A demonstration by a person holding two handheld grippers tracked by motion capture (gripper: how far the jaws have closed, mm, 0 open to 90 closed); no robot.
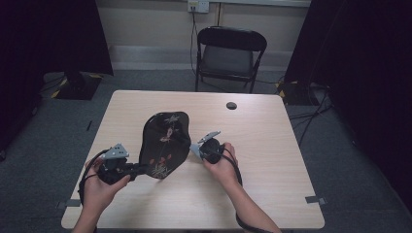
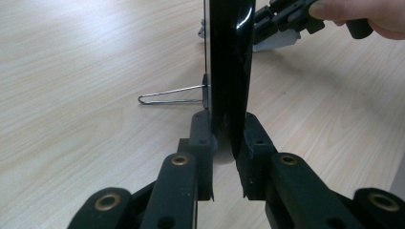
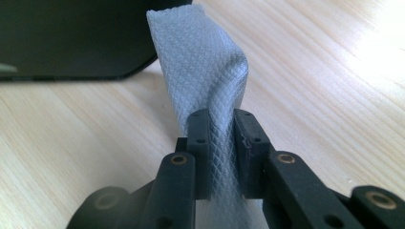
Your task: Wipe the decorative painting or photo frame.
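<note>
A black lacquered plate [image 1: 164,143] with painted flowers stands tilted on its edge on the wooden table [image 1: 262,145]. My left gripper [image 1: 141,169] is shut on the plate's near rim [image 2: 229,62], one jaw on each face. A thin wire stand [image 2: 172,95] juts from the plate's back down to the table. Just right of the plate, my right gripper [image 1: 197,149] is shut on a folded grey-white cloth [image 3: 205,71] with a quilted weave. The cloth rises between the jaws of my right gripper [image 3: 221,121], close to the plate's dark edge [image 3: 71,38].
A black folding chair [image 1: 231,51] stands beyond the table's far edge. A small round hole [image 1: 231,105] sits near the far right of the tabletop. Cables lie on the grey floor at the right. Dark curtains hang on both sides.
</note>
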